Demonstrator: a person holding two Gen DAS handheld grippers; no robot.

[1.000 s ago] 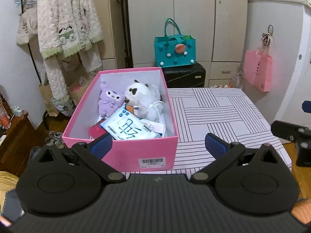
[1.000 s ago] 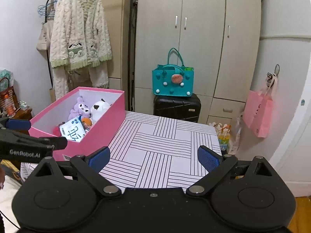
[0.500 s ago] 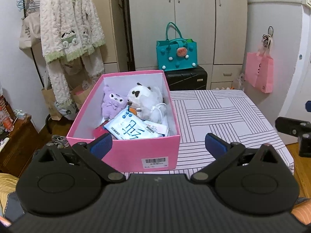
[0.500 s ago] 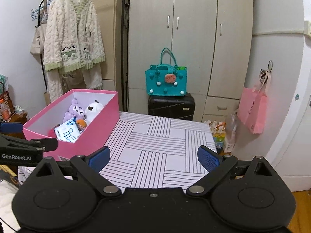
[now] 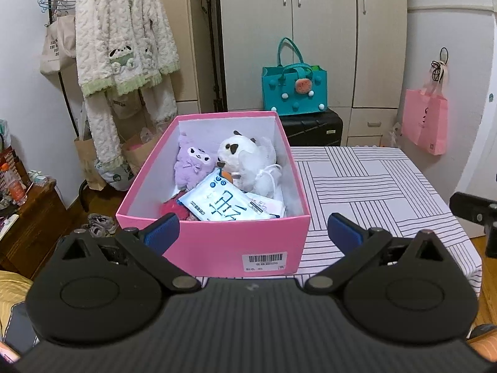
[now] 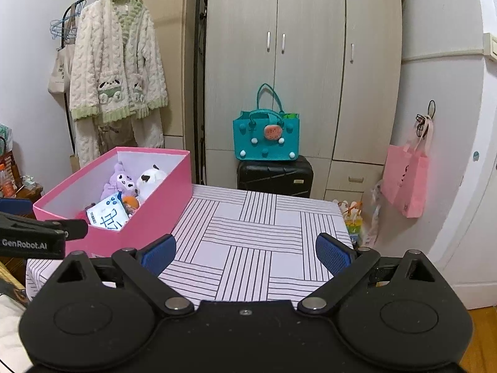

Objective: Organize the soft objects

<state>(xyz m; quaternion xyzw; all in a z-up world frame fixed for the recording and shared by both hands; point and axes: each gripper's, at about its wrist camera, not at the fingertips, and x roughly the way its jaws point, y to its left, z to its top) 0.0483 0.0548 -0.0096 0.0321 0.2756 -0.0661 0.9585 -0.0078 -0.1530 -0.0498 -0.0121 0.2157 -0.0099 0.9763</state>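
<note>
The open pink cardboard box [image 5: 214, 242] of plush toys stands on the striped surface [image 6: 248, 248] directly ahead of the left gripper [image 5: 253, 231], long axis pointing away, while the right gripper [image 6: 245, 253] faces bare cloth; both fingers are wide and empty.

Pink box [image 5: 214, 242] open-topped, sits at desk's left edge, 12 o'clock of left gripper [image 5: 253, 231]; entry from above clear. Box near full: purple plush [image 5: 189, 168] and white plush [image 5: 245, 158] at far end, tissue pack [image 5: 223, 205] across near half; only bare pocket along left wall. Striped desk [image 6: 257, 236] bare from 12 to 2 o'clock of right gripper [image 6: 245, 253]. Both jaws spread wide, nothing between. Teal bag [image 6: 267, 138] on black suitcase [image 6: 275, 175] blocks desk's far side.
</note>
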